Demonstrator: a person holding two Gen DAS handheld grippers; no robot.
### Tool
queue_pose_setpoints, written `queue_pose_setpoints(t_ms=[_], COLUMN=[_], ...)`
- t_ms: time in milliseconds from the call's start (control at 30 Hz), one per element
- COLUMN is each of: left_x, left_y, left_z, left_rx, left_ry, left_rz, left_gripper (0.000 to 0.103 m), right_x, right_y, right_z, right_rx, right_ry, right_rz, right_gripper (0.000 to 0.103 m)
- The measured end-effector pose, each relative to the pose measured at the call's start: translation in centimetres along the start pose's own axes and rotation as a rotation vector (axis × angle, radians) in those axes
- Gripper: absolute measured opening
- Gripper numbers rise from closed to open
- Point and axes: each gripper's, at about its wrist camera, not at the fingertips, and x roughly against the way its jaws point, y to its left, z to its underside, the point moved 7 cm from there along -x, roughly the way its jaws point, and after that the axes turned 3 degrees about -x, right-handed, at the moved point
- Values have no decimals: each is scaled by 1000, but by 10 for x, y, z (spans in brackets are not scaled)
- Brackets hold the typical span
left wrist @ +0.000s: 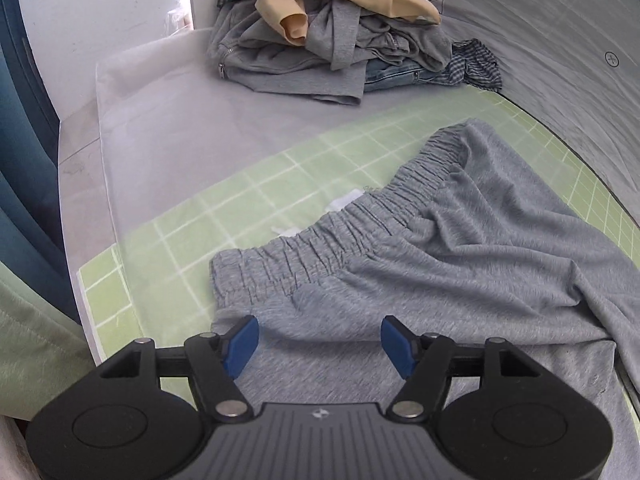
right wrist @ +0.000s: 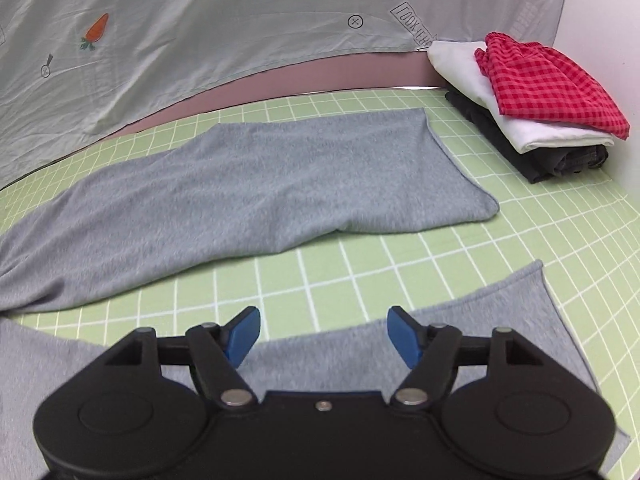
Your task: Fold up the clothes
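Observation:
Grey sweatpants (left wrist: pixel 460 248) lie spread on the green grid mat (left wrist: pixel 248 208), their elastic waistband (left wrist: pixel 340 232) running diagonally in the left wrist view. My left gripper (left wrist: pixel 319 340) hovers open just above the fabric below the waistband, nothing between its blue pads (left wrist: pixel 244 340). In the right wrist view the far trouser leg (right wrist: pixel 256 188) lies flat across the mat (right wrist: pixel 360 272). The near leg's (right wrist: pixel 460 340) hem end lies under my right gripper (right wrist: pixel 323 334), which is open and holds nothing.
A heap of unfolded clothes (left wrist: pixel 328 40), grey, beige and checked, lies at the mat's far left. A stack of folded clothes (right wrist: pixel 532 108), red checked on white on dark, sits at the far right. A carrot-print sheet (right wrist: pixel 240 20) lies behind the mat.

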Motion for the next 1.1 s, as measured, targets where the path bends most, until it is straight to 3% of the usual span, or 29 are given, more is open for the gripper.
queue_pose_setpoints(t_ms=[133,200,233,267,300,333,467,533,633,700,733,833,967,1100], left_x=[-5,-9,-11,-13,-14,-14,-9,-8,-7,-4,-2,-2,-7,-19], left_y=[-4,-7,-7,-6,-5,-2,21,48,73,76,76,72,61,52], left_z=[13,19,21,23,24,23,13,1,-10,-11,-9,-1,10,12], left_rx=[-64,-105,-120,-129,-135,-140,-156,-99,-50,-27,-17,-10,14,-20], left_ry=[25,39,45,51,52,44,-12,-27,-36,-21,-23,-13,8,18], left_rz=[66,76,79,82,83,78,-3,-54,-58,-6,8,-18,44,25], left_gripper=[66,53,36,12,2,0,0,0,0,2,7,40,44,44], right_x=[16,25,29,32,34,37,46,50,52,52,51,50,52,54], right_y=[12,18,22,24,25,25,25,26,17,10,7,-2,-7,-7], right_z=[27,40,47,52,56,60,75,83,86,87,87,87,87,92], right_rx=[-18,-26,-23,-19,-16,-13,1,7,-5,-23,-36,-69,-73,-38], right_ry=[21,32,35,38,40,42,51,56,55,55,55,55,59,67], right_rz=[-9,-14,-19,-23,-22,-21,-18,-16,-11,-10,-11,-15,-12,6], right_gripper=[71,71,71,71,71,71,71,71,71,71,71,71,71,71])
